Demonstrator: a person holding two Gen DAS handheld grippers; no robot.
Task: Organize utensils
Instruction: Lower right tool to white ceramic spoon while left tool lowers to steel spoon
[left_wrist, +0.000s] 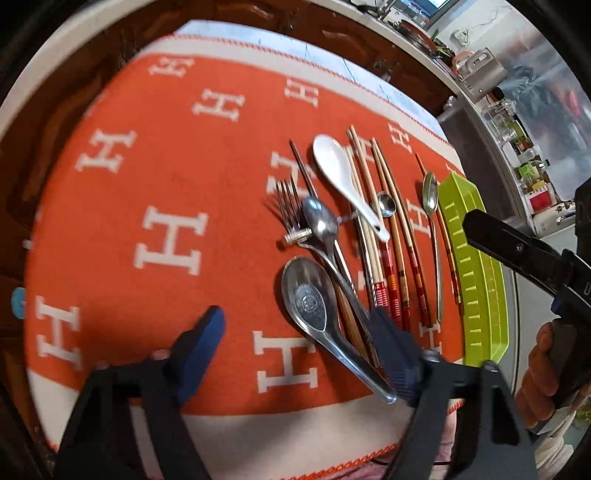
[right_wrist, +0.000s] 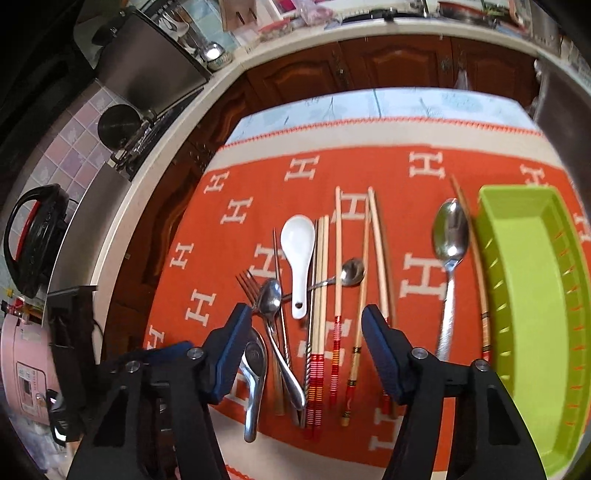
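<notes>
Utensils lie in a loose row on the orange cloth (left_wrist: 147, 177): a fork (left_wrist: 290, 203), a white ceramic spoon (left_wrist: 340, 173), metal spoons and several chopsticks (left_wrist: 391, 240). My left gripper (left_wrist: 295, 354) is open low over the cloth, a wide metal soup spoon (left_wrist: 306, 302) lying between its fingers untouched. In the right wrist view my right gripper (right_wrist: 306, 350) is open above the handles of a metal spoon (right_wrist: 271, 299), the white spoon (right_wrist: 297, 251) and chopsticks (right_wrist: 338, 277). A long metal spoon (right_wrist: 448, 236) lies beside the empty green tray (right_wrist: 532, 295).
The green tray (left_wrist: 476, 266) sits at the cloth's right edge. A hand (left_wrist: 539, 373) holds the right gripper's handle by the tray. Wooden cabinets (right_wrist: 388, 66) and a counter with a black kettle (right_wrist: 33, 236) and metal pots ring the table.
</notes>
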